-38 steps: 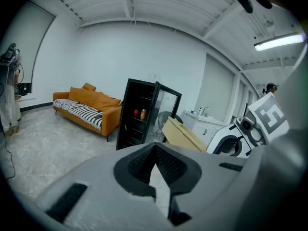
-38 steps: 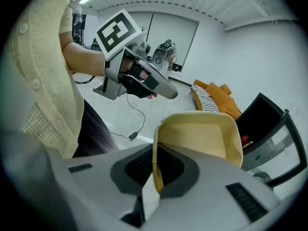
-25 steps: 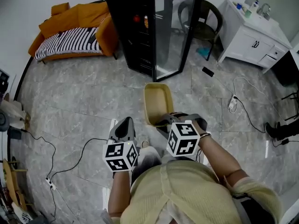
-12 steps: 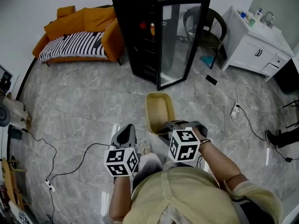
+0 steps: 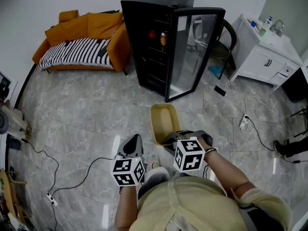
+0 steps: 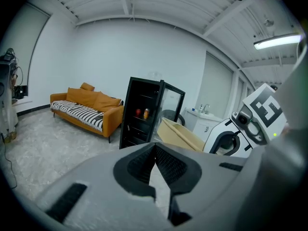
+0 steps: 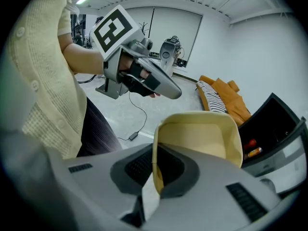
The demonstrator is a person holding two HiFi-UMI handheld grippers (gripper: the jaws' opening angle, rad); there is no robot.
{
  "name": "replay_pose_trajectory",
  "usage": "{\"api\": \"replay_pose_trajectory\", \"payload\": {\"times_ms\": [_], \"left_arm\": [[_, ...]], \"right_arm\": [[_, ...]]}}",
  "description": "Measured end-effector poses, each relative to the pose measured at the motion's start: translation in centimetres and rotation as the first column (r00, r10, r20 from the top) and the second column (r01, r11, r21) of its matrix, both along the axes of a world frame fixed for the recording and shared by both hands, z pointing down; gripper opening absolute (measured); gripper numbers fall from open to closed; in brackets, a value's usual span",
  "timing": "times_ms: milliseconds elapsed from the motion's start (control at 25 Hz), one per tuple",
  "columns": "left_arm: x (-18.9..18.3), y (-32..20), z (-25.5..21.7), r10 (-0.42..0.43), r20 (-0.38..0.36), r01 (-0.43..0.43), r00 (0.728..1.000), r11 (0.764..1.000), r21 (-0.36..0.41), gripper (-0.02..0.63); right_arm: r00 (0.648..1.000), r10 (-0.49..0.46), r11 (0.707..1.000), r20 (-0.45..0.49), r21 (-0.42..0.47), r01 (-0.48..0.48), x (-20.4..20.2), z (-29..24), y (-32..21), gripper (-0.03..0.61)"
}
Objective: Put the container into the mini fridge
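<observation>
Now right gripper (image 5: 168, 138) is clamping the smooth beige container (image 5: 162, 119) over glossy grey tiles (image 5: 72, 109), mini fridge (image 5: 149, 32) ahead; left gripper (image 5: 135, 138) closed, empty.

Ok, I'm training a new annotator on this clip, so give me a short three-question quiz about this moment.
1. True or false: the mini fridge has its glass door standing open.
2. The right gripper is shut on: A nothing; B the rim of the beige container; C the glass door's edge?
3. Fill in: the left gripper has its jaws ___, with nothing between them.
Key: 1 true; 2 B; 3 shut.
</observation>
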State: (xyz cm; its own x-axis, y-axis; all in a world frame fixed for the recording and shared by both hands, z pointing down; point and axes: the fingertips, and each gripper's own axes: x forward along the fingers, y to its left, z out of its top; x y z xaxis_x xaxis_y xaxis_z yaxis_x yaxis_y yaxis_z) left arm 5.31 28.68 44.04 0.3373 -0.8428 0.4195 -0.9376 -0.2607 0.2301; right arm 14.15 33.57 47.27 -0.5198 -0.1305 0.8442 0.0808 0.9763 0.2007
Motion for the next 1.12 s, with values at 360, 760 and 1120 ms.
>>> {"api": "replay_pose_trajectory", "payload": {"times_ms": [360, 760, 1120], "left_arm": [[-4.0, -4.3, 0.6, 0.015, 0.005, -0.014, 1.000, 1.000, -0.021, 0.021], [-8.1, -7.5, 1.1, 0.055, 0.005, -0.055, 0.998, 0.998, -0.036, 0.023], [-8.9, -9.2, 1.3, 0.062, -0.007, -0.062, 0.998, 0.998, -0.028, 0.023]], "right_arm": [[1.000, -0.016, 1.000, -0.023, -0.024, 0.015, -4.4, 0.9, -4.3, 0.029], [0.999, 0.010, 0.999, -0.043, -0.040, -0.011, -9.0, 1.4, -7.2, 0.029], [0.997, 0.018, 0.999, -0.075, -0.042, -0.022, -9.5, 1.5, -8.8, 0.029]]}}
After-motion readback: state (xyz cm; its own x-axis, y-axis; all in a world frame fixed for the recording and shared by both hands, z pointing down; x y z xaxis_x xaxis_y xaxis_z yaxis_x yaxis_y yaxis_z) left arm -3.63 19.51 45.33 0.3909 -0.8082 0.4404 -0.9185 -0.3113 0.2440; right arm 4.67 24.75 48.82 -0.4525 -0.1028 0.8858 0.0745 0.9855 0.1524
